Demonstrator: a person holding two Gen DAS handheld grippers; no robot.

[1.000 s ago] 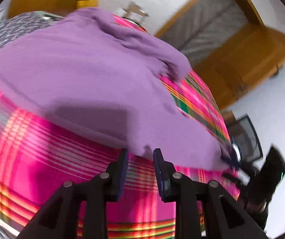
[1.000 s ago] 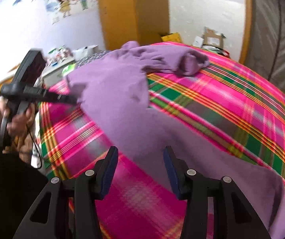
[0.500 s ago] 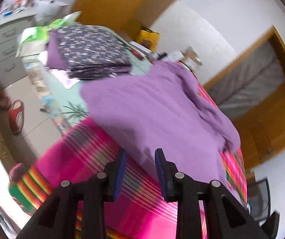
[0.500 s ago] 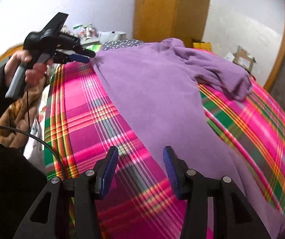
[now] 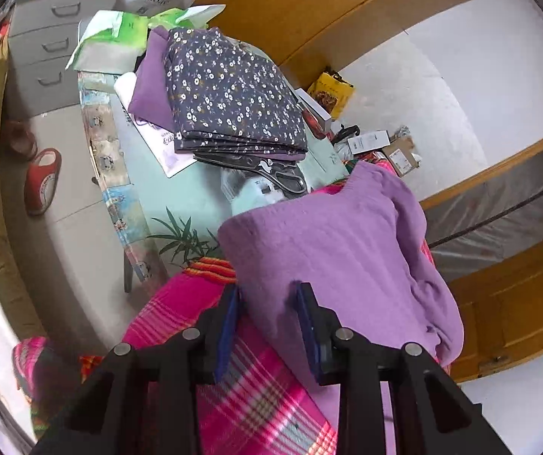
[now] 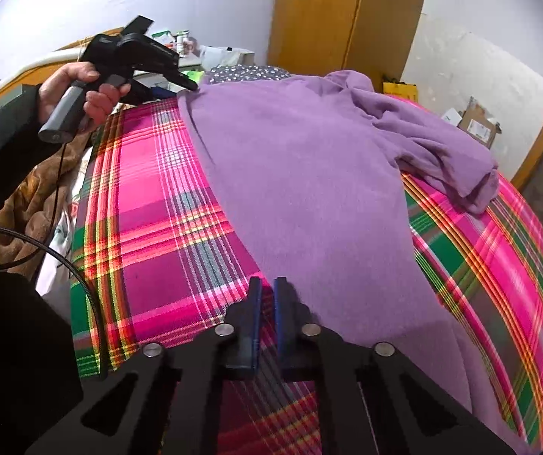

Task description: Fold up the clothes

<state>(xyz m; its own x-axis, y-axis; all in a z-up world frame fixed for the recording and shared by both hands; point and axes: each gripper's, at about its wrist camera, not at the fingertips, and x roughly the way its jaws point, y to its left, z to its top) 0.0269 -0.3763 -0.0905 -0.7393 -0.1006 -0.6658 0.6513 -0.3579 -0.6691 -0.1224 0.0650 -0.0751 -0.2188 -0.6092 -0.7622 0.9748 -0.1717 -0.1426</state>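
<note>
One purple sweater (image 6: pixel 309 189) lies spread on the plaid bed cover (image 6: pixel 150 227). Left gripper (image 5: pixel 267 303) stands open over its far corner; right gripper (image 6: pixel 266 295) has just closed at its near edge, seemingly pinching fabric. Knit looks soft, light, floppy: take corners. Beyond the sweater, a wooden wardrobe (image 6: pixel 347 19).

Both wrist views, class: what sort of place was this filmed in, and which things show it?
Most likely a home bedroom: a bed under a pink plaid bedspread, a wooden wardrobe, a grey drawer unit and a red slipper on the floor.
</note>
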